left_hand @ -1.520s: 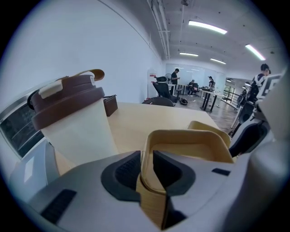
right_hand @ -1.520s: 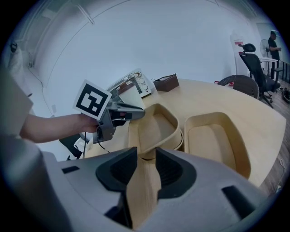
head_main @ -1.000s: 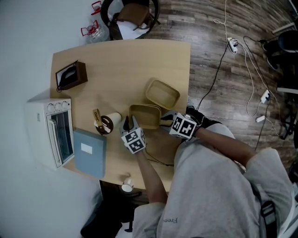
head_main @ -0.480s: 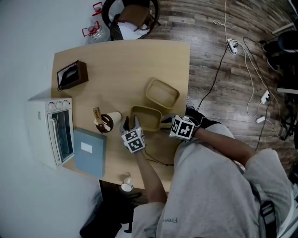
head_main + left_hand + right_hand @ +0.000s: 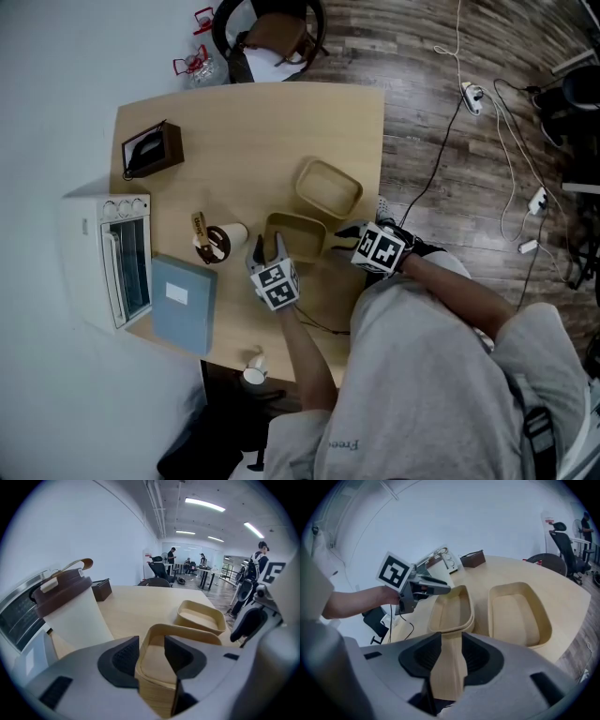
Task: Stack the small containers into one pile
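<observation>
Two tan containers lie on the wooden table (image 5: 244, 141). The nearer container (image 5: 294, 234) shows a double rim, as if one is nested in another (image 5: 451, 609). The single container (image 5: 327, 187) lies beside it, farther off (image 5: 199, 616) (image 5: 518, 611). My left gripper (image 5: 266, 246) is at the nearer container's left end. Its jaws have just been opening, and that container's wall (image 5: 154, 681) stands in the gap without the pads pressing on it (image 5: 151, 651). My right gripper (image 5: 343, 232) is open just off its right end, whose outer wall shows through the gap (image 5: 451, 651).
A white cup with a brown lid (image 5: 223, 241) (image 5: 70, 606) stands just left of my left gripper. Further left are a blue book (image 5: 180, 305) and a white toaster oven (image 5: 117, 258). A dark box (image 5: 148, 148) sits at the far left corner. The table's right edge (image 5: 382, 169) is close to my right gripper.
The left jaws have spread apart around the container's wall. The right gripper has drawn back to the right, away from the nearer container. Both containers stay where they were.
</observation>
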